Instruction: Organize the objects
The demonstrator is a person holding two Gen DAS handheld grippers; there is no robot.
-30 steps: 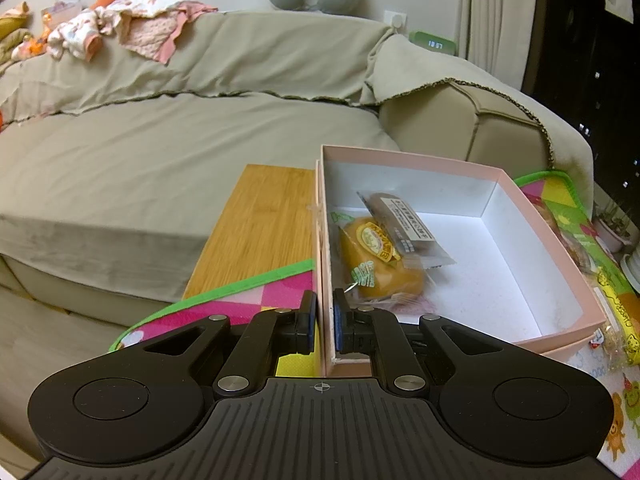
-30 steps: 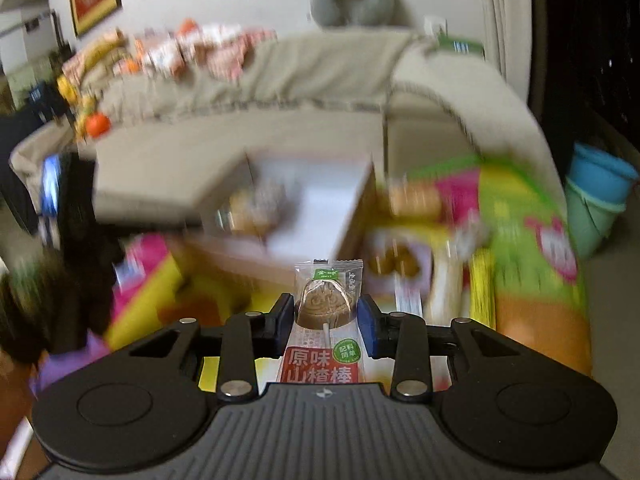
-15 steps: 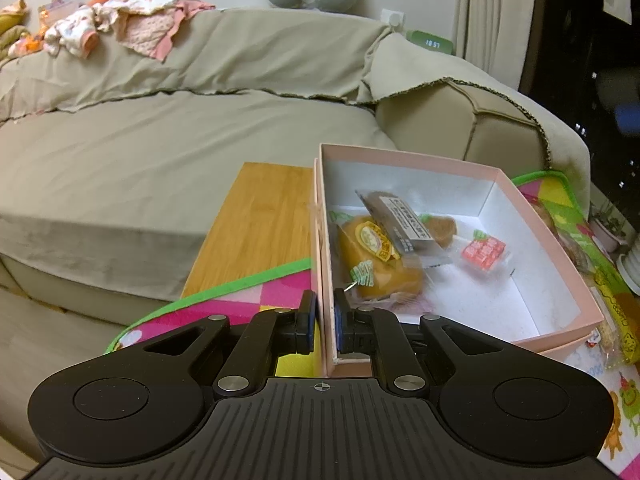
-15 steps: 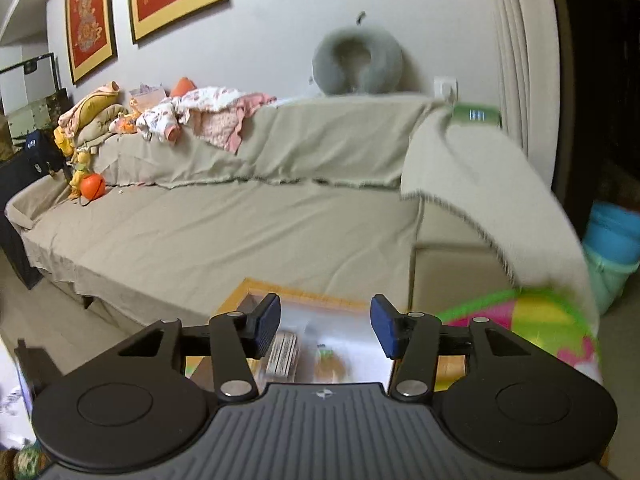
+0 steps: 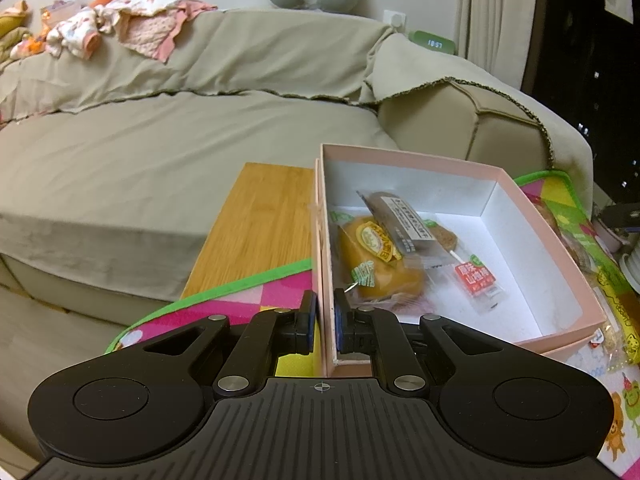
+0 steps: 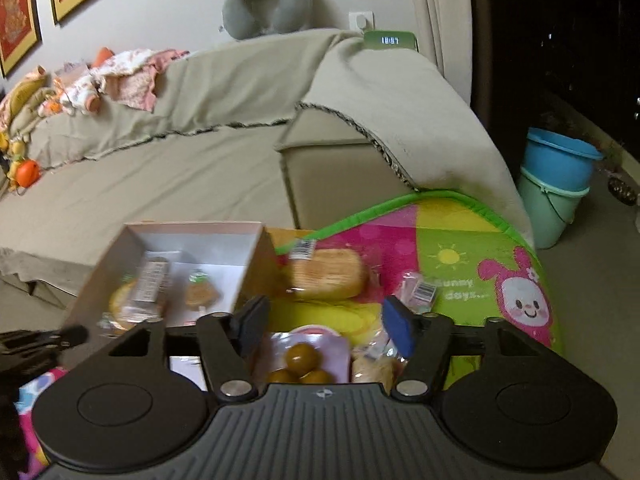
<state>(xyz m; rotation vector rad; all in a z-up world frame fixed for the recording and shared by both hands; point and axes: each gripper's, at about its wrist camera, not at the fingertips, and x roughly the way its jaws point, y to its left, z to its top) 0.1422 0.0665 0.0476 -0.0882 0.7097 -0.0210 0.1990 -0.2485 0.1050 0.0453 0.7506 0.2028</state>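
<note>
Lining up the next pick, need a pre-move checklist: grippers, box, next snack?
1. Left gripper shut on box wall: ok.
2. Right gripper open, nothing held: ok.
3. Lollipop lies inside box: ok.
4. Box has free floor space: ok.
5. Ball snack pack below right gripper, between its fingers in view: ok.
6. Height of right gripper above pack: cannot tell.

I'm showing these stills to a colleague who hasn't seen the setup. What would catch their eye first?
Probably the pink box on the bright play mat, with wrapped snacks inside and the left gripper clamped on its near wall. Next, the right gripper, jaws open, above a packet of brown balls.
</note>
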